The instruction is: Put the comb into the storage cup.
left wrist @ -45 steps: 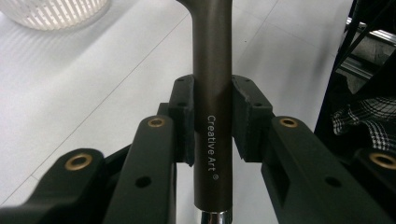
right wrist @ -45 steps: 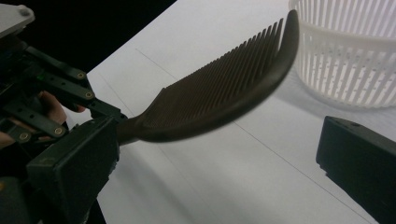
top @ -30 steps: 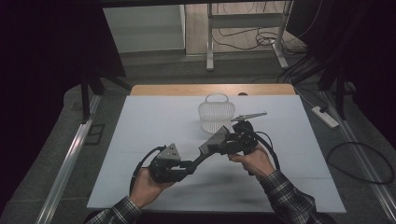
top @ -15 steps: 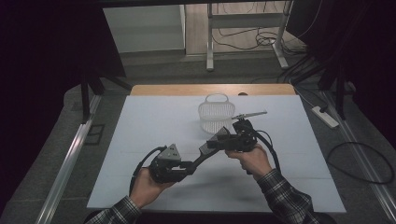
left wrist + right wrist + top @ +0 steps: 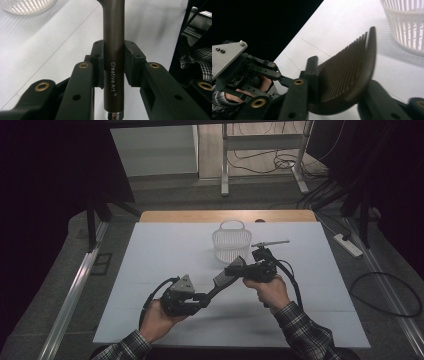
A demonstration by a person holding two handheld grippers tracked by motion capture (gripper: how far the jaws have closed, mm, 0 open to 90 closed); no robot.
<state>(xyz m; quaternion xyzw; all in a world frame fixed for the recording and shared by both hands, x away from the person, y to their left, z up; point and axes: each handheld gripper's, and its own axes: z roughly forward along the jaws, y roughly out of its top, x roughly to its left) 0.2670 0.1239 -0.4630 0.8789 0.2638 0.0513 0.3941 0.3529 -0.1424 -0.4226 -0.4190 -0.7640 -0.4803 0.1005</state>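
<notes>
L gripper [image 5: 202, 299] pinches the brown metal handle of a dark slotted spatula [image 5: 220, 281], pads tight on both sides of the shaft above the white table [image 5: 150, 270]. R gripper [image 5: 239, 268] has just been closing; its jaws now clamp the spatula's ribbed head. The tool spans between both grippers, just in front of the white plastic slatted basket [image 5: 231, 244].

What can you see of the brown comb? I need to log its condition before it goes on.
The brown comb looks like matte dark plastic: a broad curved head with fine parallel teeth and a round handle printed "Creative Art", ending in a shiny metal cap. It is held above the white table, slanting up toward the basket. The left hand-held gripper clamps the handle; the right hand-held gripper, whose jaws have just been closing, has the head between them. No damage shows.
</notes>
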